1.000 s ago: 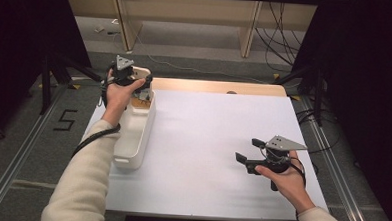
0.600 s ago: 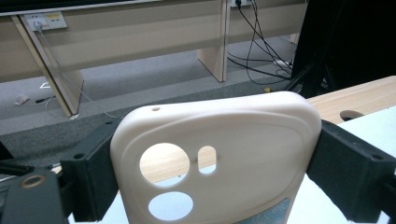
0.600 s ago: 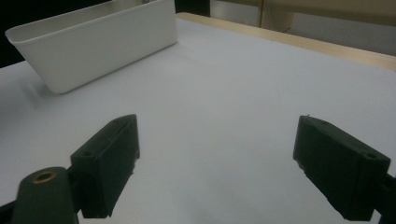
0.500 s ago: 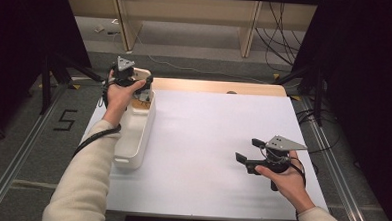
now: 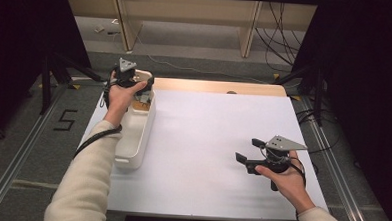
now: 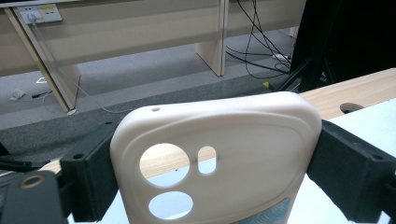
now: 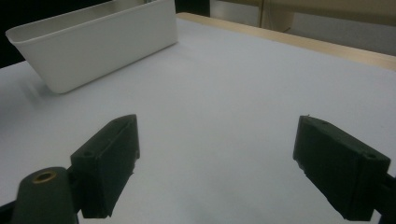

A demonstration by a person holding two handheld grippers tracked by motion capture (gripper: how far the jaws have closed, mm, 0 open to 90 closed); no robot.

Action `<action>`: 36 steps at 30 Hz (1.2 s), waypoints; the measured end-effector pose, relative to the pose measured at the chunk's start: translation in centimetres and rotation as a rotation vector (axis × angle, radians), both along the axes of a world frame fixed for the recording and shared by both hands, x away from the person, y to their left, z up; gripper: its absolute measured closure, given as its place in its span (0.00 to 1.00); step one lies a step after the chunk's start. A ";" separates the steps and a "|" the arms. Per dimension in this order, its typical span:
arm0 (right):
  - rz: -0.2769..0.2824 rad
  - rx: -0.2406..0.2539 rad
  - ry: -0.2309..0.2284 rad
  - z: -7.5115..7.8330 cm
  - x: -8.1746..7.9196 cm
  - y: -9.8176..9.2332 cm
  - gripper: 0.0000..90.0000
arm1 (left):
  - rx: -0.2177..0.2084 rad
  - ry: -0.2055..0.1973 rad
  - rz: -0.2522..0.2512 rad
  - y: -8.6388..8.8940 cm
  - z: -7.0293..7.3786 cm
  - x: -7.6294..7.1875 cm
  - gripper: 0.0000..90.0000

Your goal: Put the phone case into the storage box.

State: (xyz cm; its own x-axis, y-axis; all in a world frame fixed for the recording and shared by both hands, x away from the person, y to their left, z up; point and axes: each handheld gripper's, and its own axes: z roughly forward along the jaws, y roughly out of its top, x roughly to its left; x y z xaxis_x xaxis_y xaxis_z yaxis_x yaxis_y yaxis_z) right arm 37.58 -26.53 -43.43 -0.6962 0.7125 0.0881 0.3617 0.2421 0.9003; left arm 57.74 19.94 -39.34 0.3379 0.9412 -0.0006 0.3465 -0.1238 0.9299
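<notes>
While your left tongs (image 5: 144, 86) stand clamped across the width of a cream-coloured soft plastic phone case (image 6: 219, 158) with round camera cut-outs, you hold it upright over the far end of the long white plastic bin (image 5: 135, 138) at the left edge of the white-covered counter (image 5: 218, 136). In the left gripper view the two black jaws press on the case's opposite side edges, camera holes toward the bottom left, and the case blocks most of what lies ahead. I judge the step in hand to be lifting the case out of the bin, or just as likely setting it in; the pictures alone do not settle which. Something brownish lies inside the bin's far end under your hand, too small to name. Your right tongs (image 5: 246, 153) hover low over the bare counter near its right edge, jaws wide apart with nothing between them, well away from the bin. Whichever way the case is going, your next move calls for a steady wrist so it does not twist in the grip or snag on the bin's rim.
</notes>
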 end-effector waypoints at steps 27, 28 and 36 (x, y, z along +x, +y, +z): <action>-0.001 -0.001 0.000 0.0 0.0 0.0 0.17 | 0.015 0.043 -0.001 -0.1 -1.1 0.4 0.12; 0.000 -0.001 0.000 0.0 0.0 0.0 0.17 | 0.017 0.044 -0.001 -0.1 -1.1 0.4 0.12; 0.001 -0.002 0.000 0.0 0.0 0.0 0.17 | 0.015 0.054 0.001 -0.1 -1.0 0.7 0.12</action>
State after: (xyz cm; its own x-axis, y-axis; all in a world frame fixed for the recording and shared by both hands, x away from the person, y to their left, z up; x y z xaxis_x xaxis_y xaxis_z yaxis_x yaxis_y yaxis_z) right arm 37.60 -26.50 -43.45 -0.6967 0.7122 0.0866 0.3613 0.2440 0.8999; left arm 58.45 19.87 -40.38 0.3372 0.9414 -0.0047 0.3963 -0.1374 0.9078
